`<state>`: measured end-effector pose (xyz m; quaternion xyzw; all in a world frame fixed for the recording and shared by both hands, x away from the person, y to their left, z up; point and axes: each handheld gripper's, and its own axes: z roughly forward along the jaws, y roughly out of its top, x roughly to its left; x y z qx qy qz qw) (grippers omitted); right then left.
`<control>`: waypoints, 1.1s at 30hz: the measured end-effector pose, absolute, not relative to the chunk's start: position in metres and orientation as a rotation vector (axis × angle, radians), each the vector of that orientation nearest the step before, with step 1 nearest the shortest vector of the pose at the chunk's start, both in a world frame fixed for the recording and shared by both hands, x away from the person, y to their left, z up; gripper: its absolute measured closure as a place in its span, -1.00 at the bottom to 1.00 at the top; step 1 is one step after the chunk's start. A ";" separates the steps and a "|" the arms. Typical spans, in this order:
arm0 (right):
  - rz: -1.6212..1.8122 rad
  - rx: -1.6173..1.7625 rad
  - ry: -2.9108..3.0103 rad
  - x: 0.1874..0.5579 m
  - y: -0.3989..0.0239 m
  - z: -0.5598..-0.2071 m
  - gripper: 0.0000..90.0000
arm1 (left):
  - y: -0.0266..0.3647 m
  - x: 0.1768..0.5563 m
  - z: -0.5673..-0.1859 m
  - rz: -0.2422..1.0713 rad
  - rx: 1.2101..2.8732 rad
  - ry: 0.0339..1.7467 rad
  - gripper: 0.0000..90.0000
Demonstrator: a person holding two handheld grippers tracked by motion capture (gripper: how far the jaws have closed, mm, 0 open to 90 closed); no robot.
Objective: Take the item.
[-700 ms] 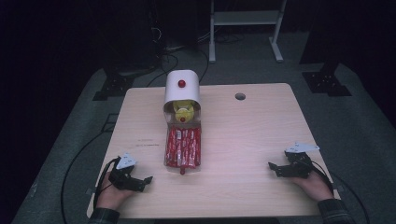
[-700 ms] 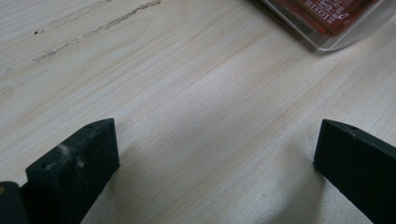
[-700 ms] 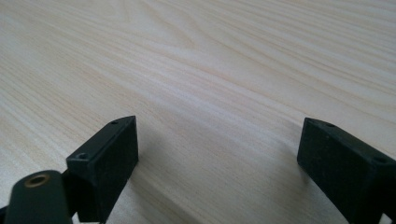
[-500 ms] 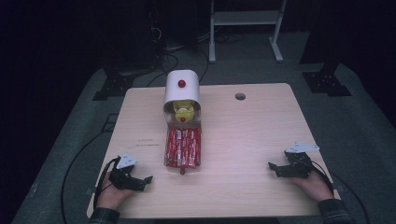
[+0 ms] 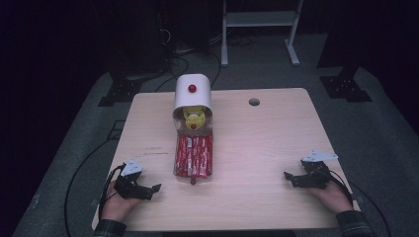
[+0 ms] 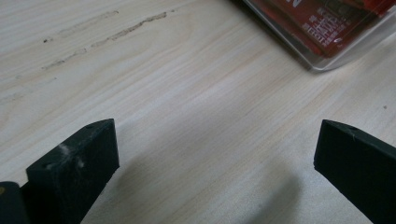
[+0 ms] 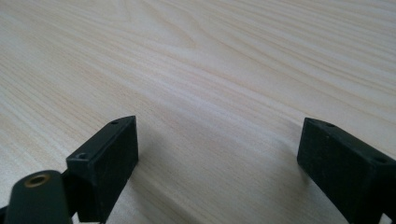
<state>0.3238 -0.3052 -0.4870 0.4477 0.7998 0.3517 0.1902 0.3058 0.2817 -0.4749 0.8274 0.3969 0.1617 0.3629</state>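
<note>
A white domed container (image 5: 192, 92) with a red knob lies on the wooden table (image 5: 267, 133) near its far middle, its mouth facing me with something yellow (image 5: 194, 117) inside. A clear tray of red packets (image 5: 193, 155) extends from that mouth toward me; its corner (image 6: 327, 28) appears in the left gripper view. My left gripper (image 5: 153, 189) rests on the table at the near left, open, with nothing between its jaws (image 6: 215, 158). My right gripper (image 5: 289, 177) rests at the near right, open as well, over bare wood (image 7: 219, 154).
A round cable hole (image 5: 254, 101) sits in the far right part of the table. Faint scuff marks (image 6: 107, 35) run across the wood left of the tray. A white metal stand (image 5: 259, 19) and dark equipment stand on the floor beyond the table.
</note>
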 end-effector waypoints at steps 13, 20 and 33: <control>0.988 1.258 2.247 0.324 -0.305 -0.487 -0.75 | 0.281 0.307 -0.465 0.424 2.097 1.023 -1.00; 0.989 1.258 2.246 0.324 -0.305 -0.487 -0.75 | 0.281 0.308 -0.461 0.426 2.090 1.016 -1.00; 0.989 1.258 2.247 0.324 -0.305 -0.487 -0.75 | 0.278 0.312 -0.451 0.416 2.065 1.003 -1.00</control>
